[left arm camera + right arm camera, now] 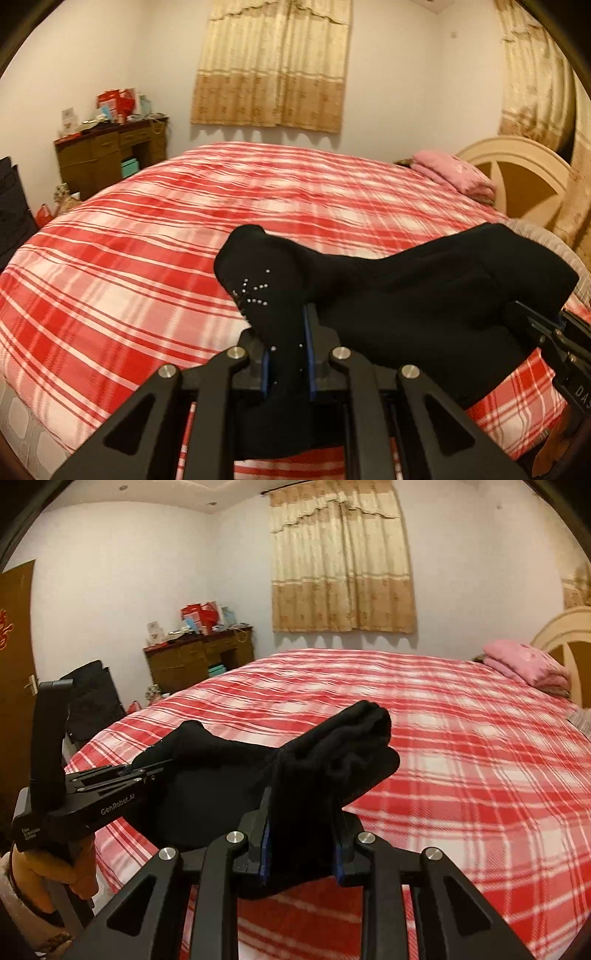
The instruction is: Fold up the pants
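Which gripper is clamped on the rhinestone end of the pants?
The left gripper: silver studs dot the black pants there; the right gripper pinches plain cloth.

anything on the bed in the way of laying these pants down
Nothing visible does. The black pants hang between the left gripper and right gripper, both shut on them, above bare plaid bedspread. The folded pink blanket lies far off by the headboard.

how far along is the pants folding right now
Done: the black pants are picked up, bunched, clear of the plaid bed. In hand: the left gripper and the right gripper each clamp a part. Left: laying them flat and making every fold; none shows yet.
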Available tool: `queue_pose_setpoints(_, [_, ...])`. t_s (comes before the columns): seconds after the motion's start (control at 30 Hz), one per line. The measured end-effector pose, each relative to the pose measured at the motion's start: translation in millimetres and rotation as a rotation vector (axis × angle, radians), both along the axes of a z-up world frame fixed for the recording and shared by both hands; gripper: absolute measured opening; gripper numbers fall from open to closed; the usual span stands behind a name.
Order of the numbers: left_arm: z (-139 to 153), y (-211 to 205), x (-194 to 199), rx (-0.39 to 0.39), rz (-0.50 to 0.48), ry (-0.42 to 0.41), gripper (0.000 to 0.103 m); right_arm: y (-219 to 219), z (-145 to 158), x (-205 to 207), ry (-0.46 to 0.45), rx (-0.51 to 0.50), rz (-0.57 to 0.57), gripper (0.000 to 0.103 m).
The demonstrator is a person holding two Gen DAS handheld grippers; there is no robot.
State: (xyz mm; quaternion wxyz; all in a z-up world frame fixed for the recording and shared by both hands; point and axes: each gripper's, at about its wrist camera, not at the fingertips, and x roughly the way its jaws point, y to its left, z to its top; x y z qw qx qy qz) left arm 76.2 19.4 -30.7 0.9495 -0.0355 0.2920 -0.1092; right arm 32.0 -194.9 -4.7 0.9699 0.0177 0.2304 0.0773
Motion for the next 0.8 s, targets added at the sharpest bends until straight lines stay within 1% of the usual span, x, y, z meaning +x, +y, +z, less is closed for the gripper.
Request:
queue_pose_setpoints(0.3, [21.7, 55.2, 36.1, 0.025, 0.120, -0.056, 0.015, 50.7, 18.1, 59.0, -0.041, -0.003, 0.105, 0.026])
queue_pose_setpoints(0.47, [31.5, 74.1, 64.6, 0.093, 0.181, -0.101, 0.015, 73.3, 19.3, 100.3, -0.075, 0.036, 0.134, 0.026])
queue_pose_setpoints(0.6, [24.8, 84.9, 86.1, 0.149, 0.232, -0.115, 0.015, 86.7, 3.4, 133.4, -0.068, 0.075, 0.161, 0.026])
queue_pose_setpoints(0.67, [16.9, 89.2, 94.0, 0.171, 0.253, -0.112, 0.015, 92.9, -6.6, 147.8, -0.057, 0.075, 0.177, 0.026])
queue_pose_setpoints(0.73, [5.9, 91.8, 104.3, 0.192, 0.275, -0.089, 0.015, 100.9, -23.6, 164.5, -0.018, 0.032, 0.174, 0.026])
queue_pose_setpoints(0.77, [-1.5, 93.3, 109.8, 0.196, 0.279, -0.064, 0.015, 102.7, -30.7, 168.7, 0.004, 0.019, 0.169, 0.026])
queue_pose_setpoints(0.8, [-10.7, 94.3, 115.3, 0.196, 0.274, -0.032, 0.015, 104.3, -41.7, 176.7, 0.045, 0.007, 0.160, 0.026])
